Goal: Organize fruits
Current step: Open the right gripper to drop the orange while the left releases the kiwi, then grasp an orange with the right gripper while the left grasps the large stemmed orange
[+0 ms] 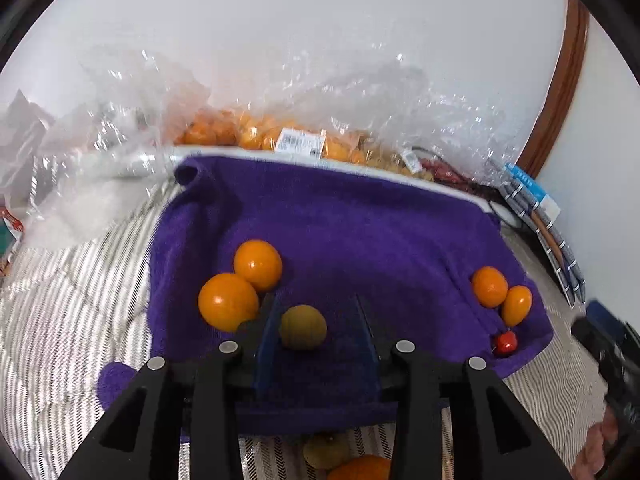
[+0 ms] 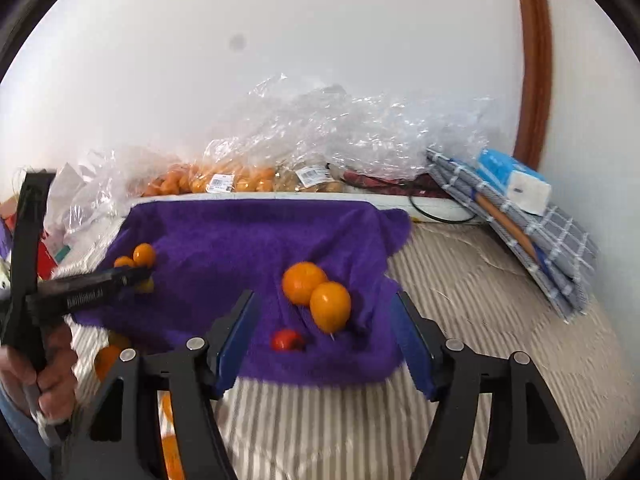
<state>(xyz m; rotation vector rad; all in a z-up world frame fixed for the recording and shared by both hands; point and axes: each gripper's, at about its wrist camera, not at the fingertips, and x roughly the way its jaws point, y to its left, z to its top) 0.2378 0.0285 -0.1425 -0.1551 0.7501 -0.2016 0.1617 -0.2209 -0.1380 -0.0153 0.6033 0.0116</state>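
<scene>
Fruit sorting midway: orange citrus pairs sit grouped on the purple towel; the left gripper stands open around a brownish-green round fruit, the right gripper gapes empty; more fruit lies off the towel.

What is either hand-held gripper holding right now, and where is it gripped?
Nothing. The left hand-held gripper has a brownish-green fruit between open fingers, which are not pressing it. The right hand-held gripper is open and empty.

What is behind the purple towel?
Behind the purple towel lie crinkly clear plastic bags holding orange fruits. The plastic hides how many there are.
</scene>
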